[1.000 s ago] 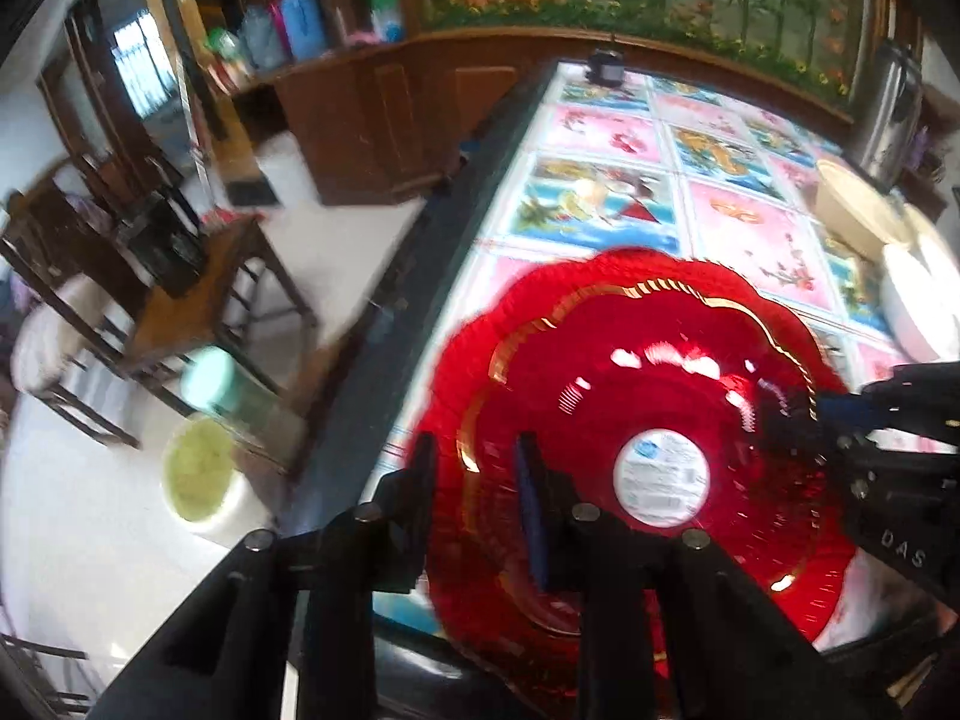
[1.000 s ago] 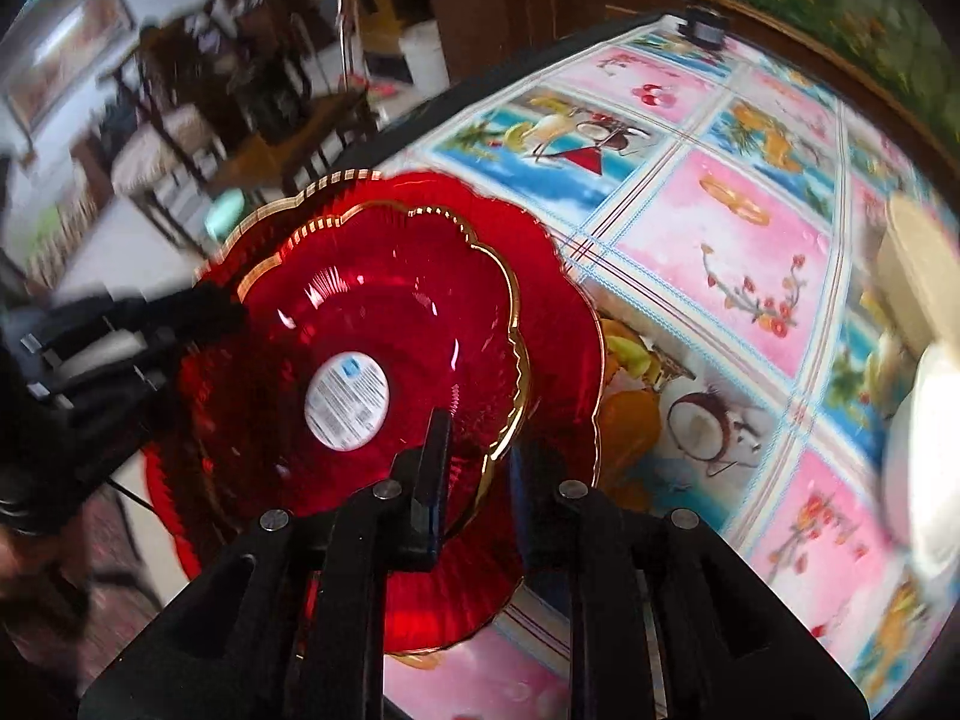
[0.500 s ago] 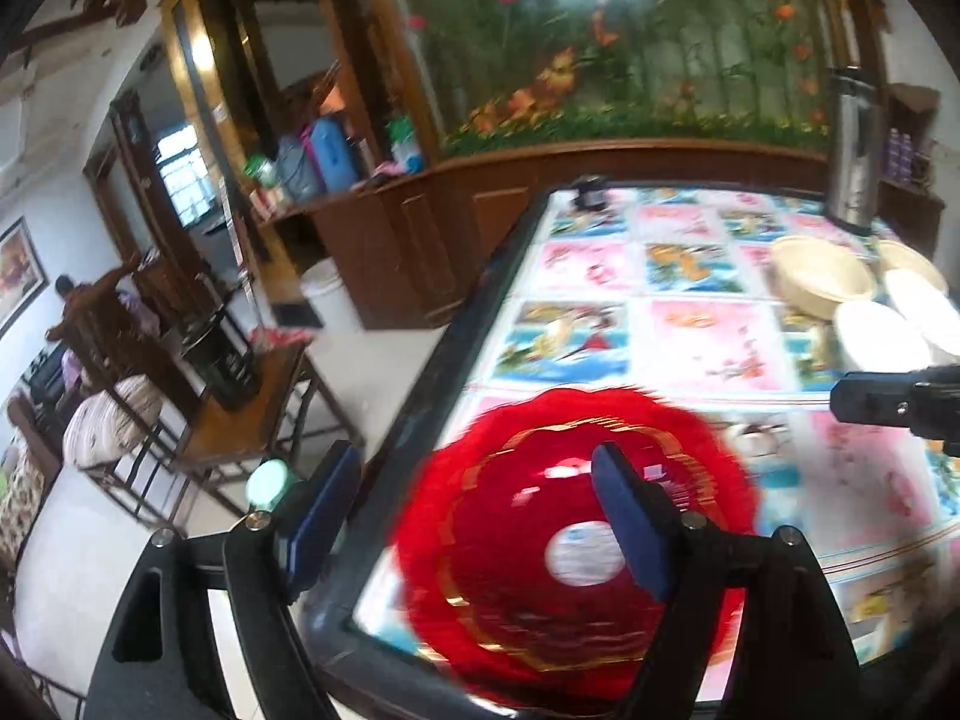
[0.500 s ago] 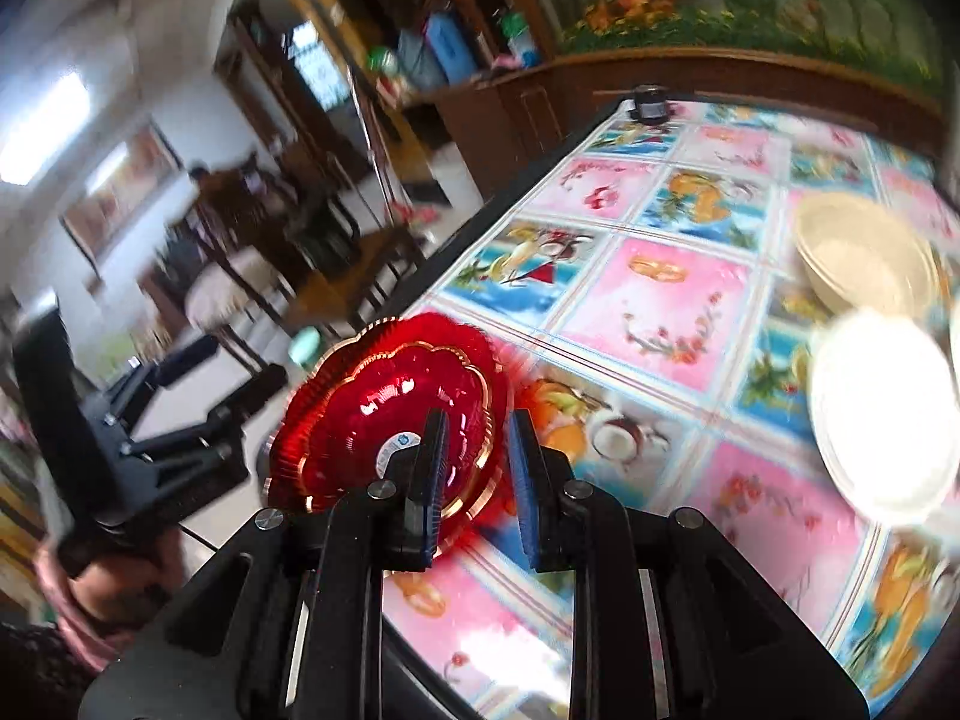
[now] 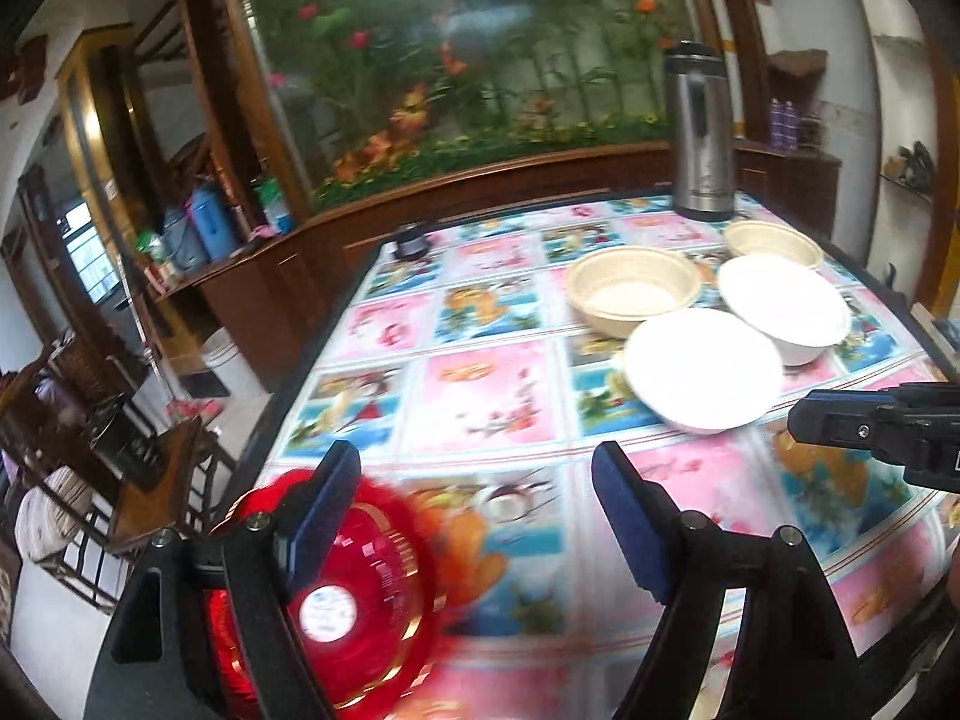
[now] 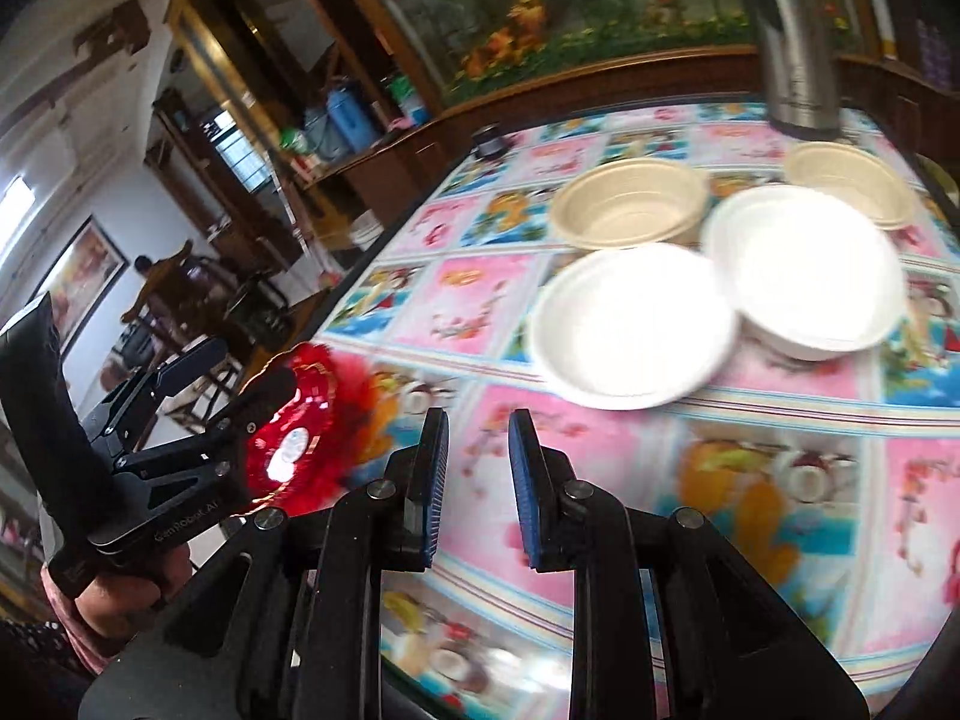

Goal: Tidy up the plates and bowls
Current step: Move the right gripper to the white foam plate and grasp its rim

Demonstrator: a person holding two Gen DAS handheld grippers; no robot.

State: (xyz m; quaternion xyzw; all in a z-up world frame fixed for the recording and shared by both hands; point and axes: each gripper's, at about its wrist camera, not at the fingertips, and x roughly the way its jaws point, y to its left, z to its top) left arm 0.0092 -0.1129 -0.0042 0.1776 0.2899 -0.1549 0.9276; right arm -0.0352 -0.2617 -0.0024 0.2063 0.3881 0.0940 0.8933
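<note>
Red scalloped plates [image 5: 360,588] with gold rims lie stacked at the table's near left corner, also in the right wrist view [image 6: 300,438]. My left gripper [image 5: 474,510] is wide open, raised above the table just right of them. My right gripper [image 6: 477,474] is empty, jaws a small gap apart, above the tablecloth. Two white bowls [image 5: 702,369] [image 5: 783,303] and two beige bowls [image 5: 633,291] [image 5: 771,243] sit at the far right; in the right wrist view the white ones [image 6: 630,324] [image 6: 804,273] and the beige ones [image 6: 630,204] [image 6: 849,180] show too.
A steel thermos [image 5: 699,132] stands at the table's far edge. A small dark object [image 5: 411,243] sits at the far left corner. The table [image 5: 492,396] has a colourful picture cloth. Chairs and a side table [image 5: 150,480] stand to the left on the floor.
Both grippers let go of the red plates, which now rest at the table corner. Both have lifted and pulled back; the left opened wide, the right opened slightly.
</note>
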